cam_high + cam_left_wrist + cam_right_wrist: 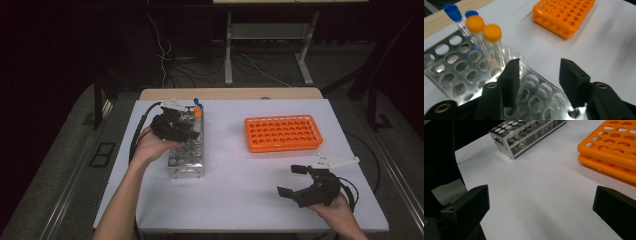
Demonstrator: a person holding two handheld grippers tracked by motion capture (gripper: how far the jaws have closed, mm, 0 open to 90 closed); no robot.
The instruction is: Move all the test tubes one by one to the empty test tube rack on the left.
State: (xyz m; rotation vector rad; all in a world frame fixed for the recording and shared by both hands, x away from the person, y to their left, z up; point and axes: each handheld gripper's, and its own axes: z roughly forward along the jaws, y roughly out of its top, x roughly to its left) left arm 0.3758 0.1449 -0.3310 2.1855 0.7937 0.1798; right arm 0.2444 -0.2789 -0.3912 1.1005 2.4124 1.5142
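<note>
The left tongs (539,75) hang over the metal rack (186,152), jaws parted with nothing between them, aimed at the holes just short of the capped tubes. That spread looks about right for a tube, so the likely step is a pick from the rack's far end. There stand two orange-capped tubes (484,32) and two blue-capped tubes (452,12), bunched together in neighbouring holes and leaning a little. The orange rack (282,132) lies well apart to the right on the white bench (240,190), all holes bare, probably the place the tubes are meant for. The right tongs (295,182) wait low over the bench's near right part, jaws wide and holding nothing, pointed toward the gap between the two racks, seemingly kept out of the way.

In the high view the left hand (150,145) and its tongs cover the metal rack's far half, so the tubes barely show there. The tubes' clear bodies blur against the shiny plate in the left gripper view; whether they hold liquid cannot be told.
</note>
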